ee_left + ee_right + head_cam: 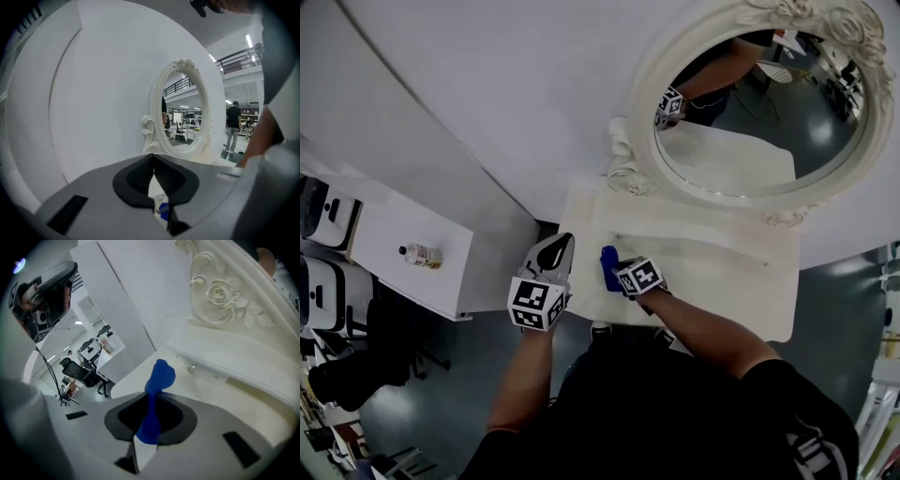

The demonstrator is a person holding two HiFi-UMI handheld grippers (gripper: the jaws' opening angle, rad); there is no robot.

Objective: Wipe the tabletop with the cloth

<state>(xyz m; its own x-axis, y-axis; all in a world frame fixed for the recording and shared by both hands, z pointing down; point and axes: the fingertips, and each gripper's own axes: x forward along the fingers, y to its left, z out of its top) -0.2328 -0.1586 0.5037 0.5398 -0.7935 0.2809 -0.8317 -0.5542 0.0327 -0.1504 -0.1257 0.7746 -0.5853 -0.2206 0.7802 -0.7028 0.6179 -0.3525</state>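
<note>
A person's right gripper (152,405) clamped a bunched blue cloth (158,377) between its jaws over the left front part of a white tabletop (712,267), the cloth's free end sticking out past the jaw tips. Whether the cloth touched the surface could not be told. The left gripper (153,164), jaws pressed together with nothing between them, hovered just beside it at the table's left edge. An oval mirror (759,112) in an ornate white frame stood at the back of the table.
</note>
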